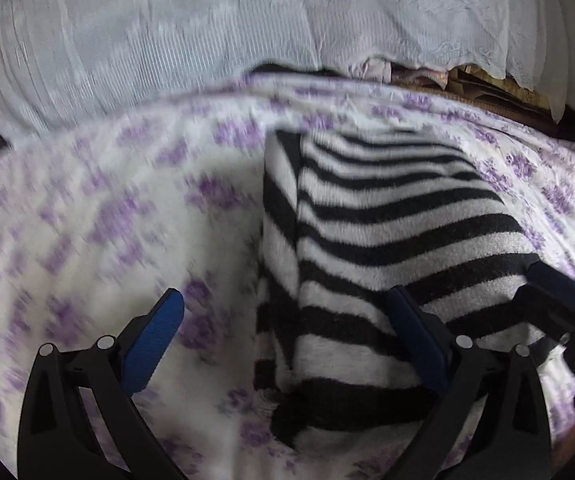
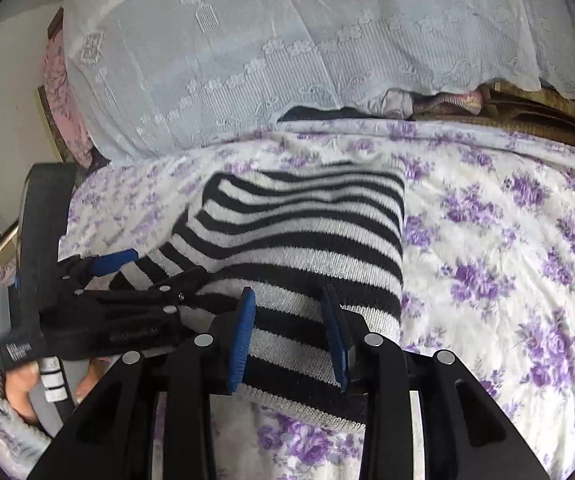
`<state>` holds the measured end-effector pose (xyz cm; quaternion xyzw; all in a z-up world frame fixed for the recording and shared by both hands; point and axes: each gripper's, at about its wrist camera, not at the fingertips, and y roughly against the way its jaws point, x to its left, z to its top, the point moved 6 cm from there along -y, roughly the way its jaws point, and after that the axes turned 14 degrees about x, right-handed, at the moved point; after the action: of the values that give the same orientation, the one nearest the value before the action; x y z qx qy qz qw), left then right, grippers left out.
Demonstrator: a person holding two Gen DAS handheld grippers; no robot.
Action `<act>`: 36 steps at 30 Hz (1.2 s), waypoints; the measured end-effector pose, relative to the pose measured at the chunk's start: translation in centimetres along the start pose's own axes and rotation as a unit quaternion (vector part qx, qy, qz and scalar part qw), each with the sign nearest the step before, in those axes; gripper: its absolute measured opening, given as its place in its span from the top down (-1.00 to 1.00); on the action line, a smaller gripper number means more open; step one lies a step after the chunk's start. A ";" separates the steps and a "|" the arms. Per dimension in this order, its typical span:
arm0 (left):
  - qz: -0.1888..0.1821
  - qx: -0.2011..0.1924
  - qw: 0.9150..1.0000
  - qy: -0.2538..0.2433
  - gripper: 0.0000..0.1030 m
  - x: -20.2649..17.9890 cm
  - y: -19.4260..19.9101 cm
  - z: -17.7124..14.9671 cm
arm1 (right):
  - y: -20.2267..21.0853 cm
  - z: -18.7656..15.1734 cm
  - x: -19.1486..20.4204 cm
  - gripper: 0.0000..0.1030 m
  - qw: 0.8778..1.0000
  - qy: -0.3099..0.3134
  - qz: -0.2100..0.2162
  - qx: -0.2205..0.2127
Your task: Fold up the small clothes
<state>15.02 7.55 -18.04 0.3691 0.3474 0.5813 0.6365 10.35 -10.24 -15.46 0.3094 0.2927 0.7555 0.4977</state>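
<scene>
Right gripper: blue pads straddle the near hem of the striped knit garment, set apart and not visibly pressing. Left gripper: jaws spread wide, empty, one finger over the cloth. The garment lies folded on the floral bedspread, long axis running away toward the lace-covered pile, stripes crosswise. Open bedspread on both sides. No legible writing.

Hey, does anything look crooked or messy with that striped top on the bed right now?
Mostly tidy. The striped top lies folded into a narrow strip on the floral sheet, but its far left edge in the right wrist view bulges outward, so the strip isn't even. Nothing looks torn or spilled.
</scene>
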 end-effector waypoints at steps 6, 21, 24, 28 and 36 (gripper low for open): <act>-0.082 0.041 0.994 0.052 -0.92 1.1 -1.7 -0.4 | -0.4 -0.3 -0.1 0.32 1.000 -0.002 0.007 -0.003; -0.207 0.037 0.976 0.065 -0.91 0.0 -0.3 -0.5 | 2.7 0.8 -3.1 -0.25 0.994 -0.074 0.070 -0.043; -0.228 0.055 0.970 0.070 -0.91 -0.4 -1.2 -0.1 | 1.7 0.9 -5.6 -0.28 0.988 -0.120 0.093 -0.025; -0.239 0.069 0.966 0.072 -0.92 -1.1 -2.6 0.7 | -1.2 0.9 -6.3 -0.36 0.977 -0.155 0.144 0.024; -0.260 0.077 0.960 0.066 -0.91 -2.0 -3.7 2.2 | -6.6 2.7 -6.0 -0.71 0.962 -0.187 0.183 0.077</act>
<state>18.51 5.23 -20.17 0.2744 0.5164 0.3901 0.7112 18.03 -13.29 -19.72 0.5308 0.1906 0.7377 0.3712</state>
